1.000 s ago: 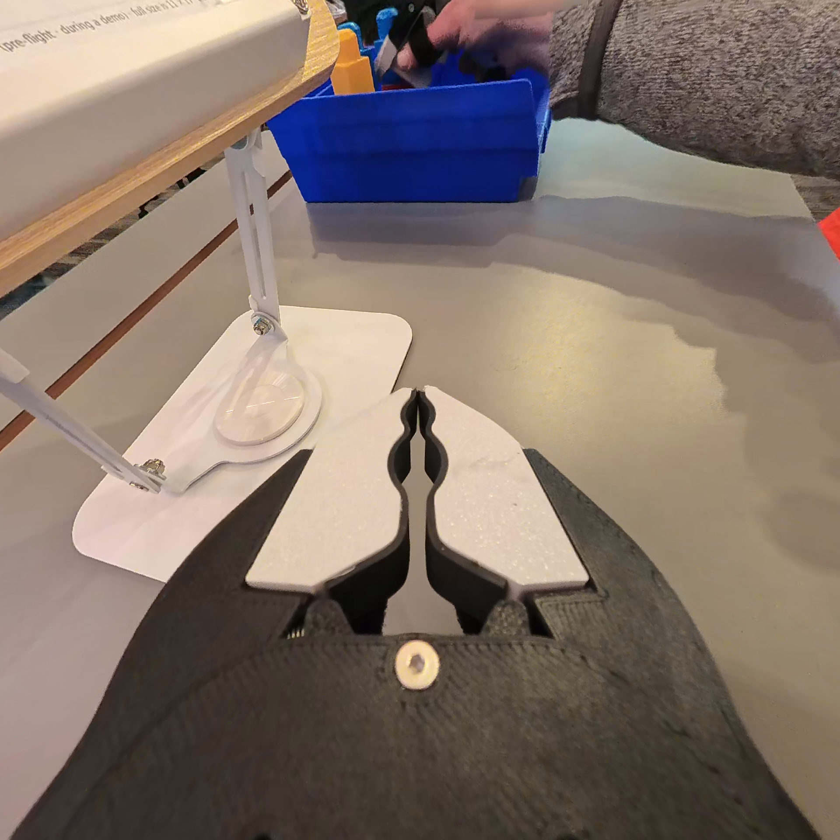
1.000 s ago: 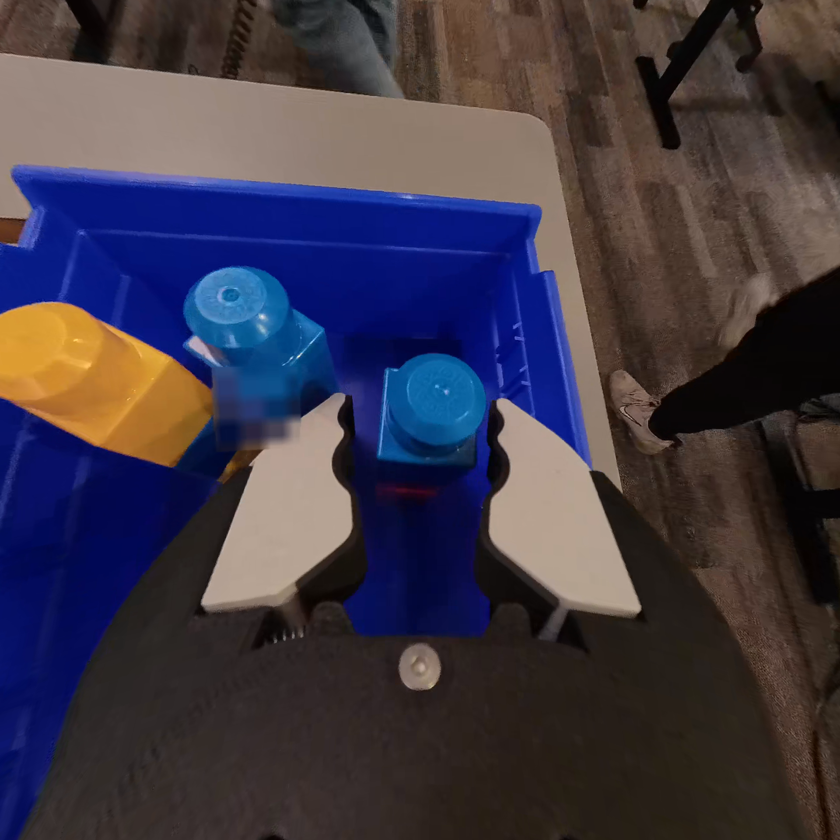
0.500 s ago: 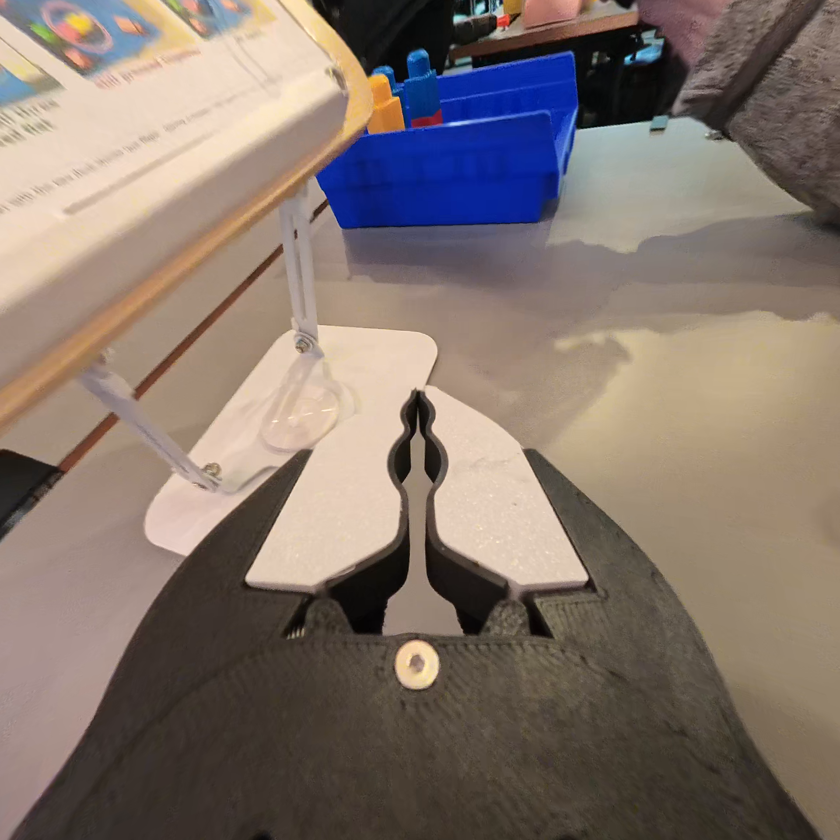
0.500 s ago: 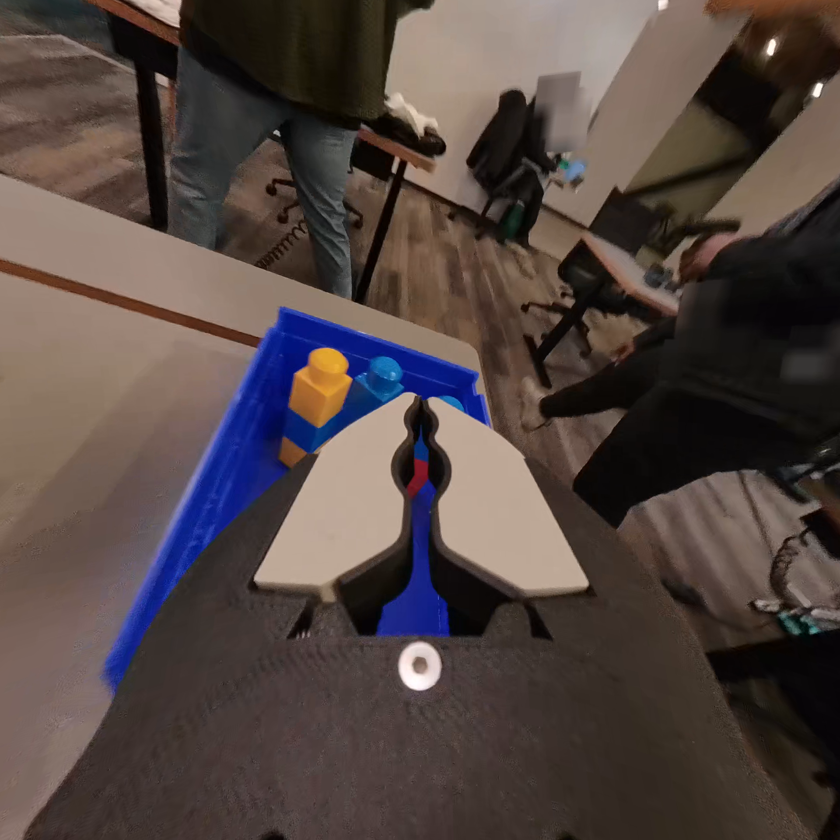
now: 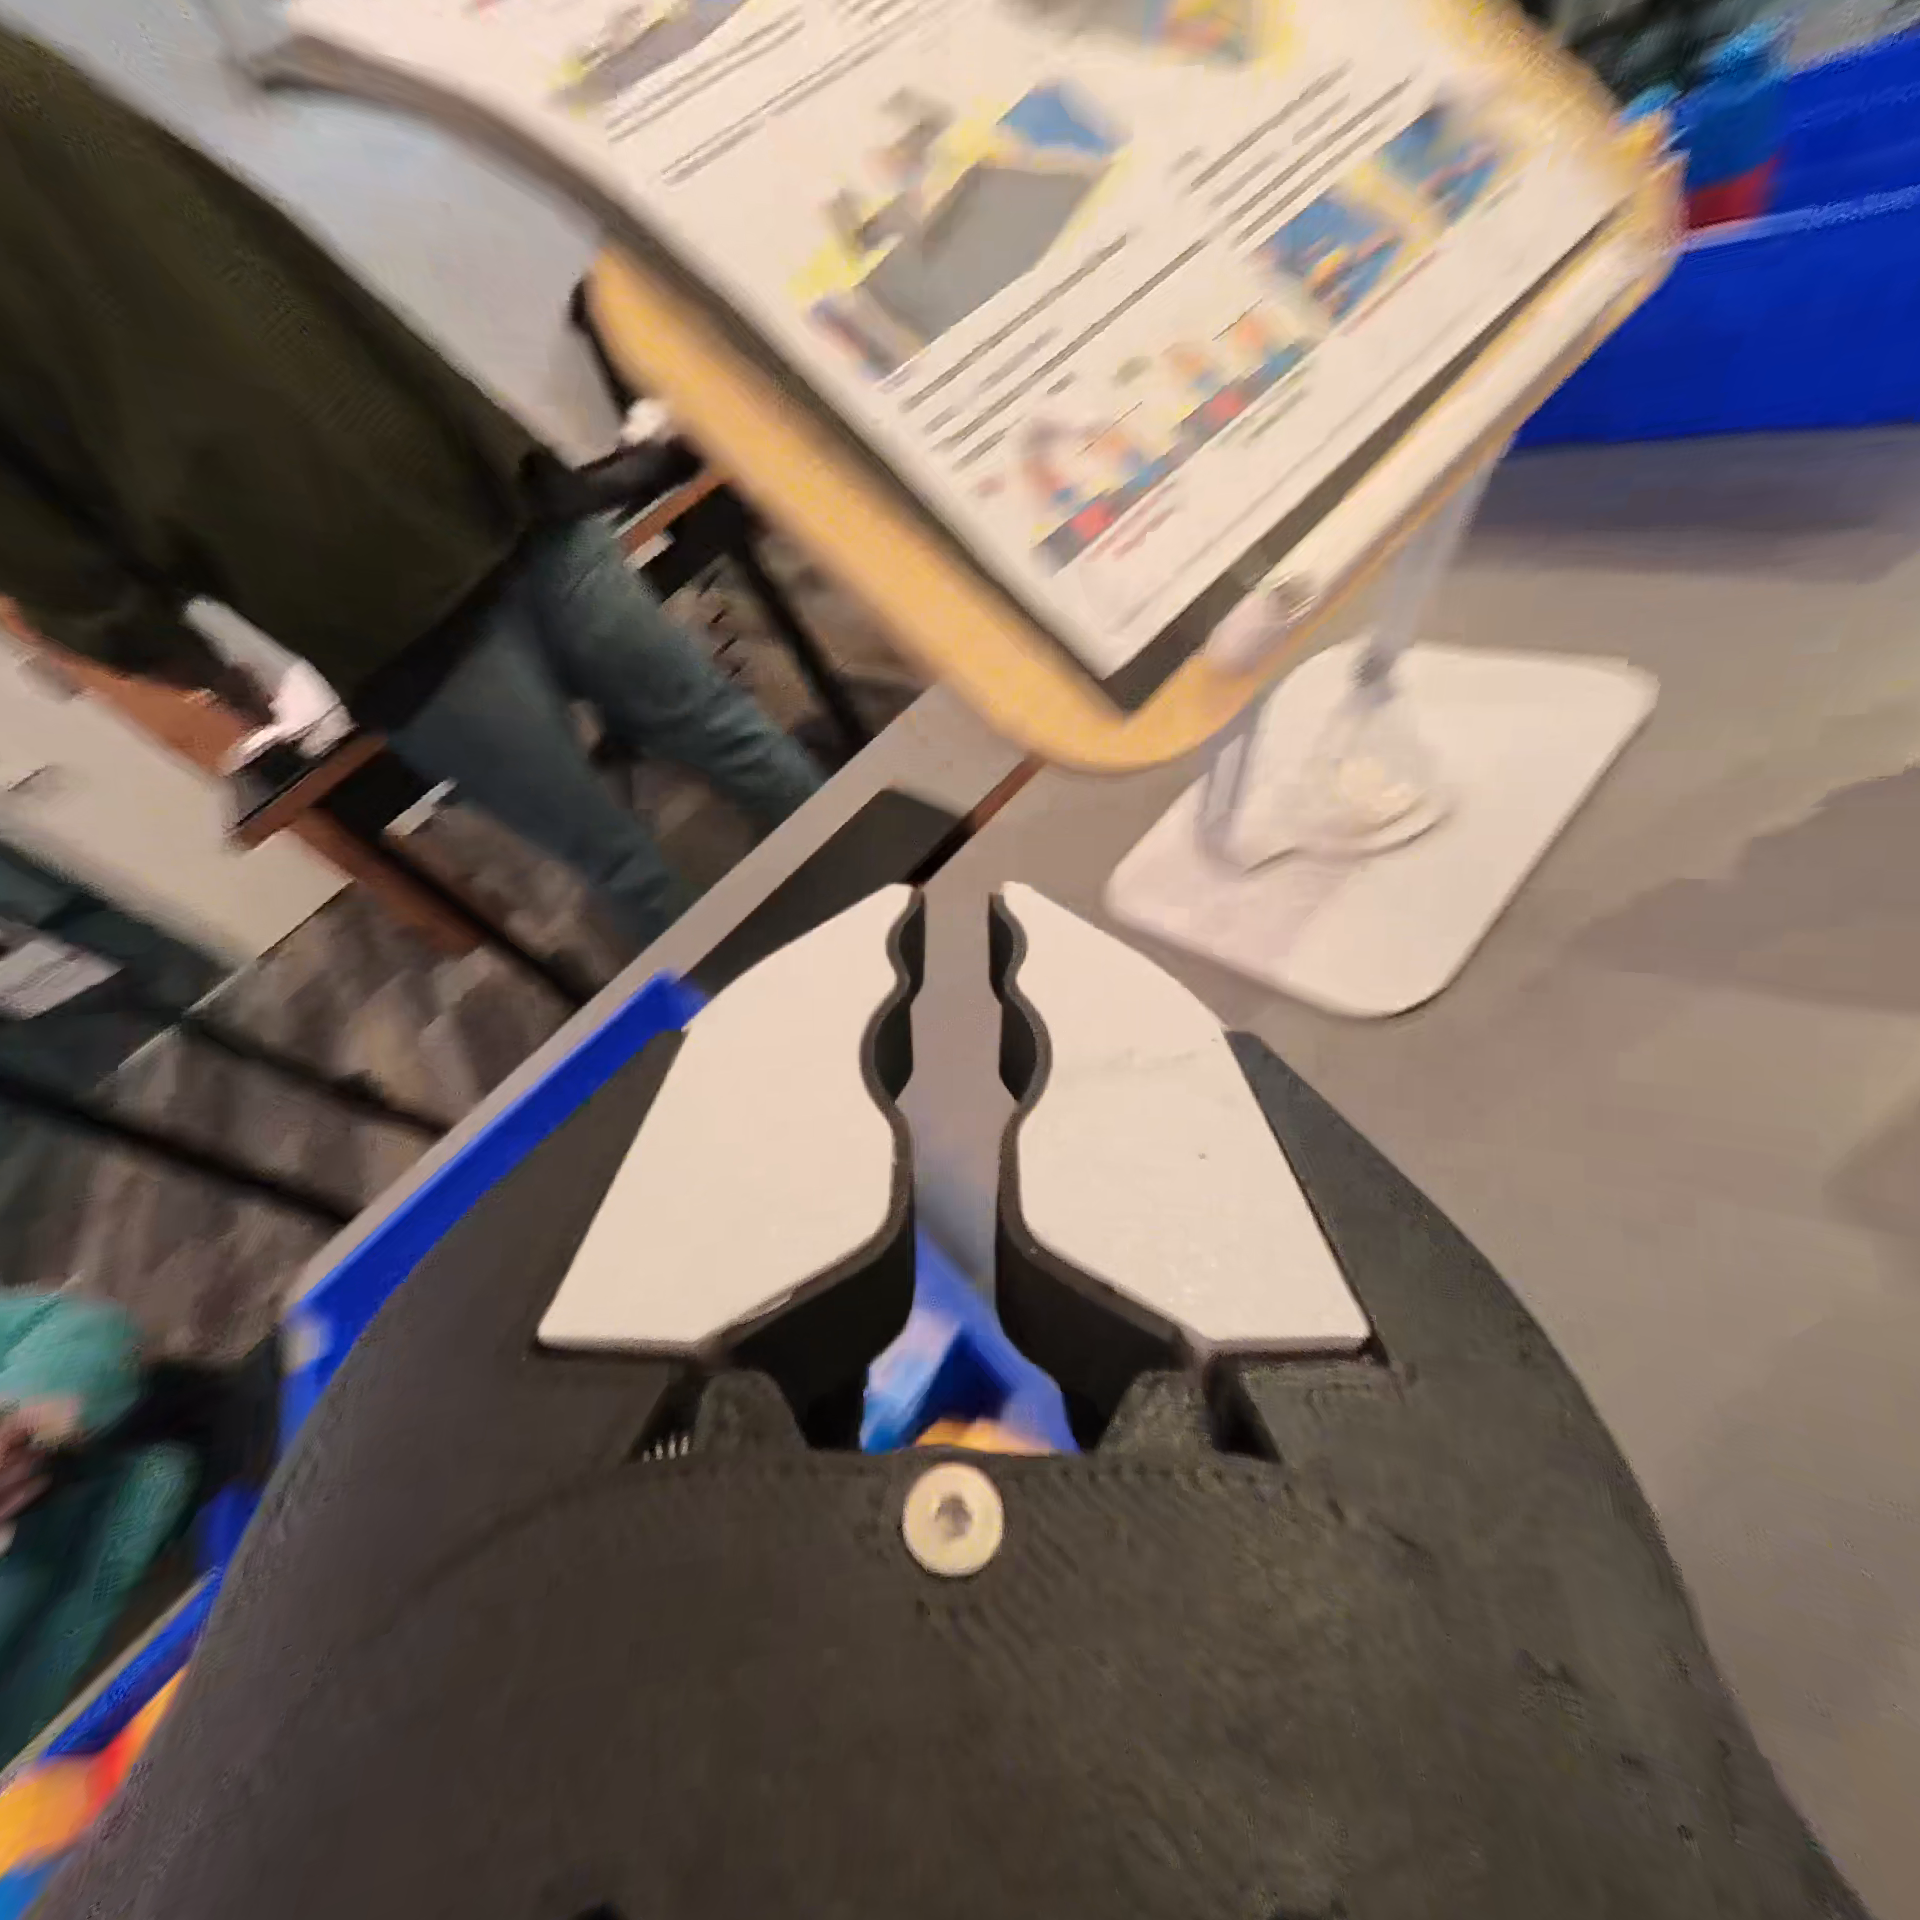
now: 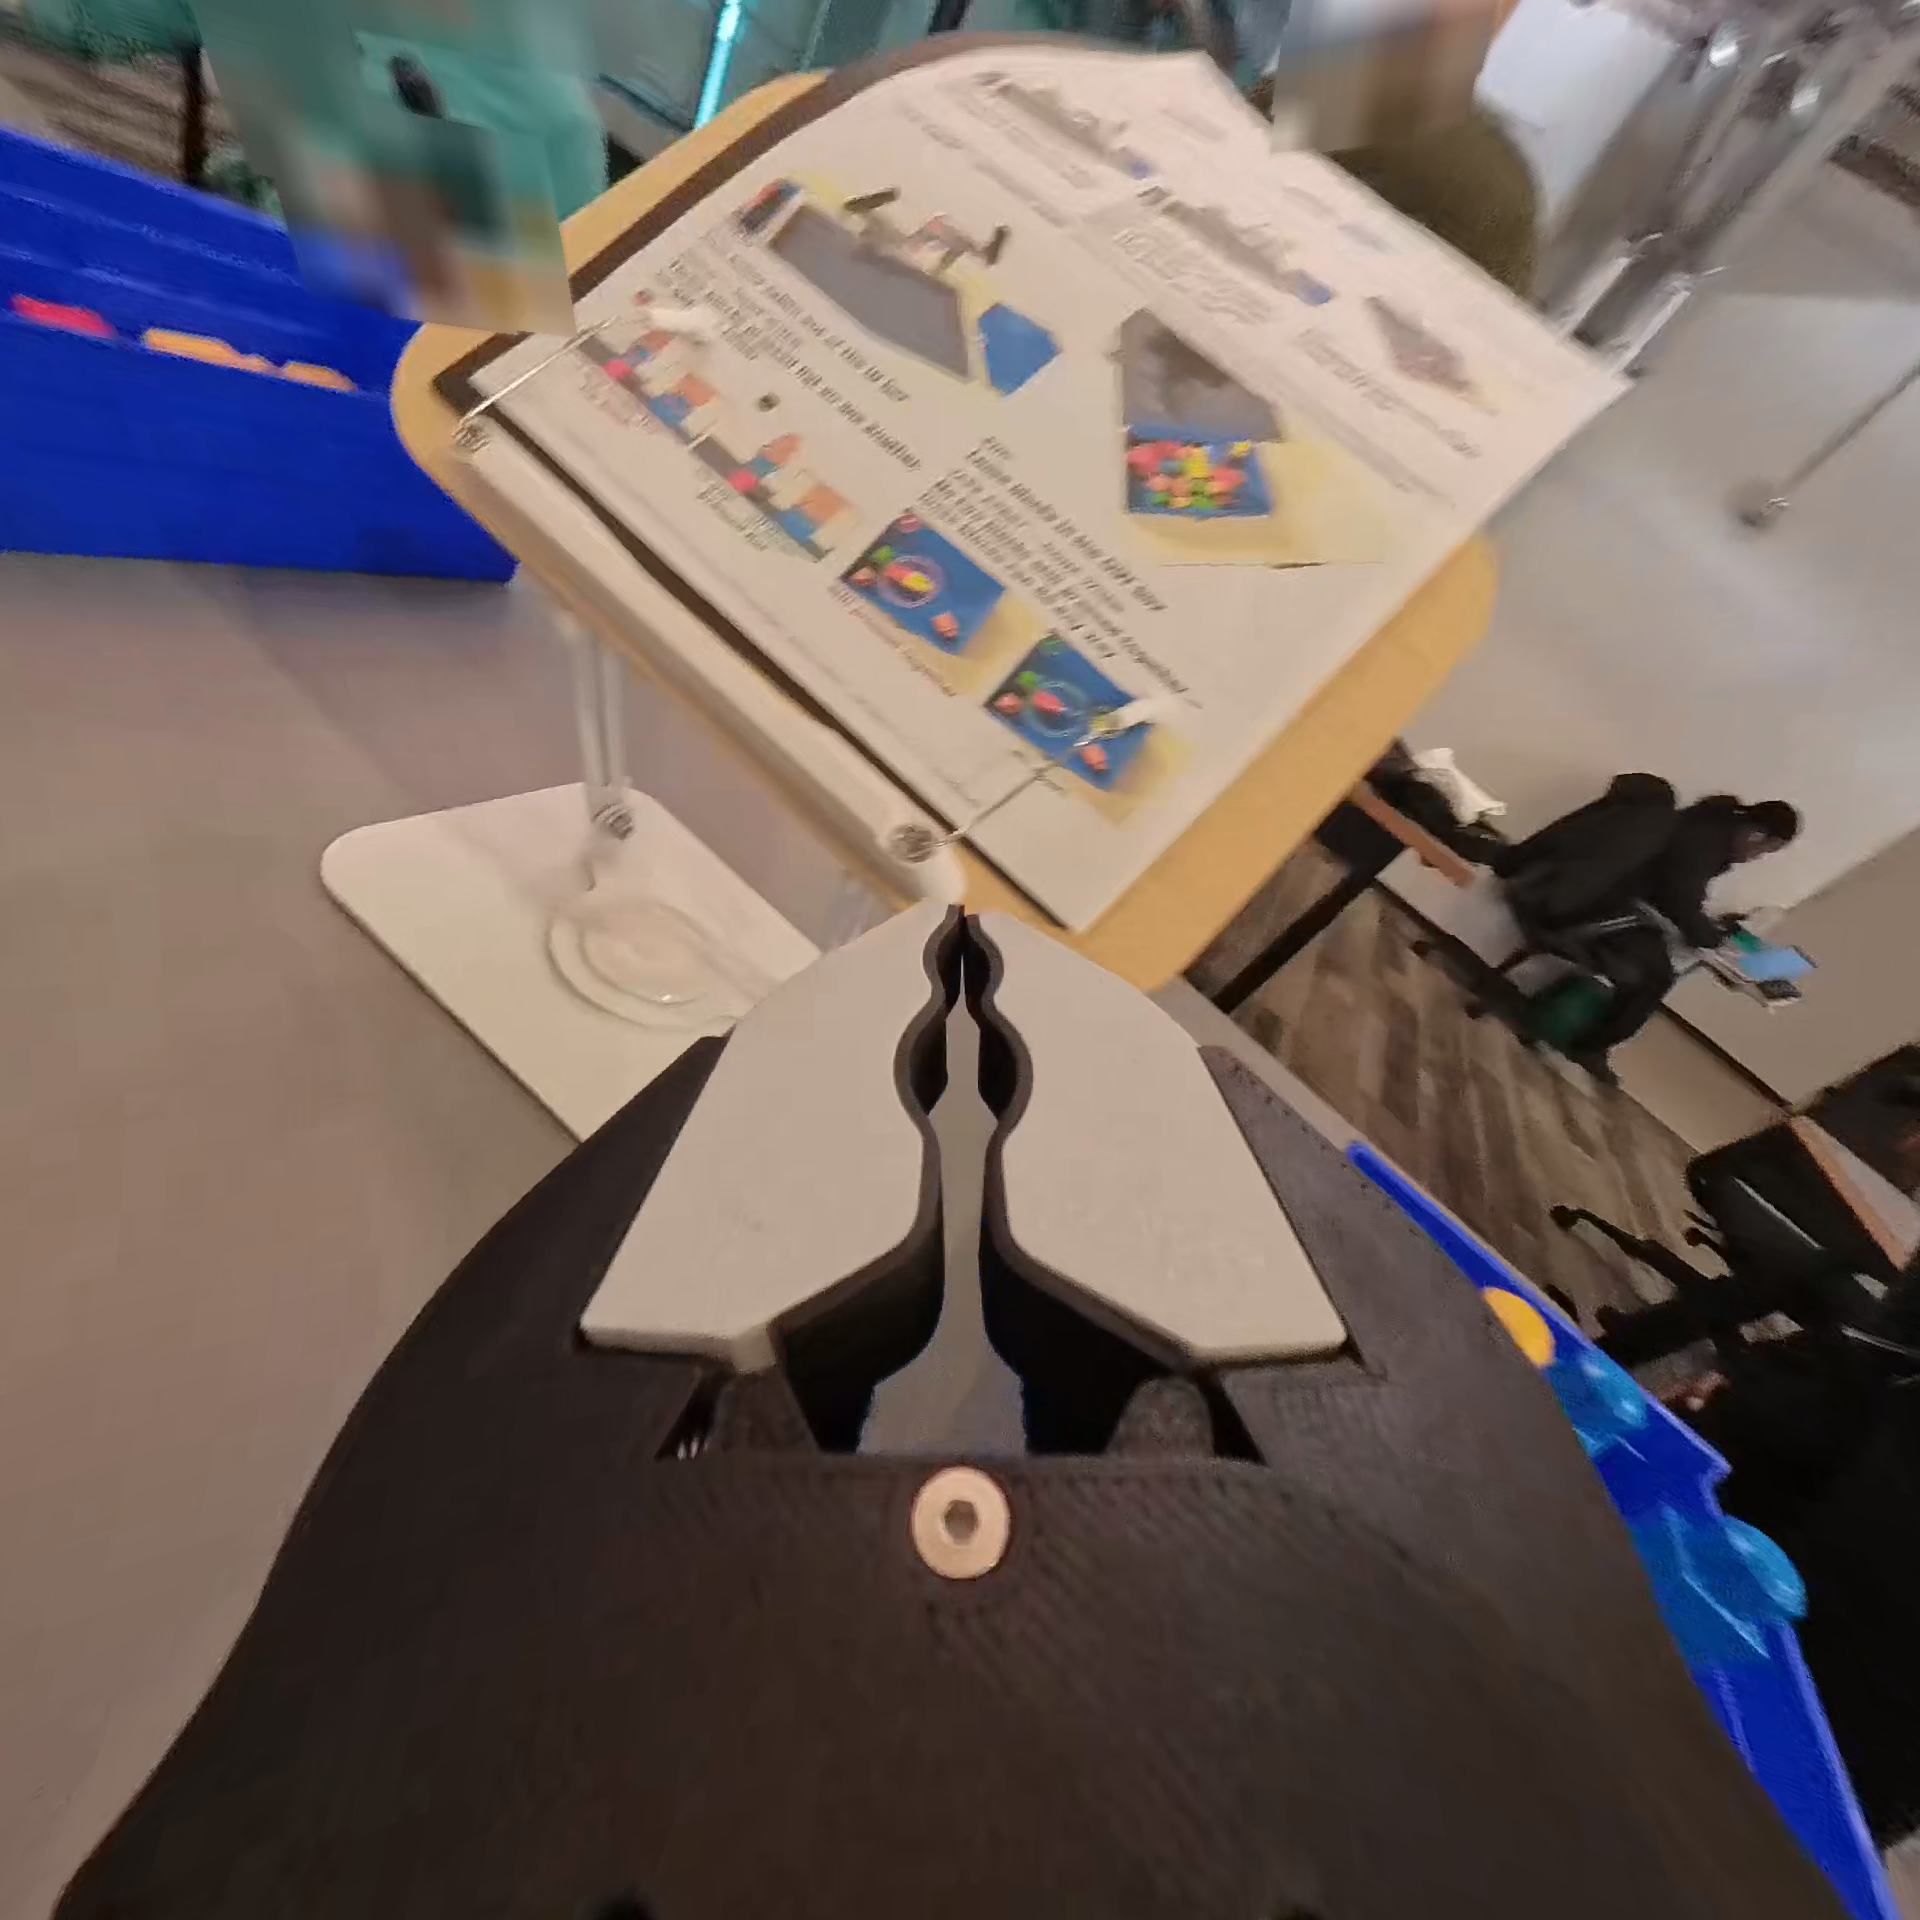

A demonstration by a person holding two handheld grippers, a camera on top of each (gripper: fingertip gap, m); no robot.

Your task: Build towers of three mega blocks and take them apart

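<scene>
While left tool (image 5: 956, 914) gapes w/ nothing, right tool (image 6: 961, 920) sits clenched, pads matte grey.

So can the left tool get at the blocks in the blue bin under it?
Probably yes. The left tool hangs just over the blue bin, jaws slightly apart and empty, with nothing between; only slivers of blocks show.

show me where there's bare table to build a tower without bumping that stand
Bare grey table lies left of the stand's white base, up to the far blue bin. In the left wrist view, open table lies right of the base. Crowded: under the tilted board and by the near blue bin.
</scene>
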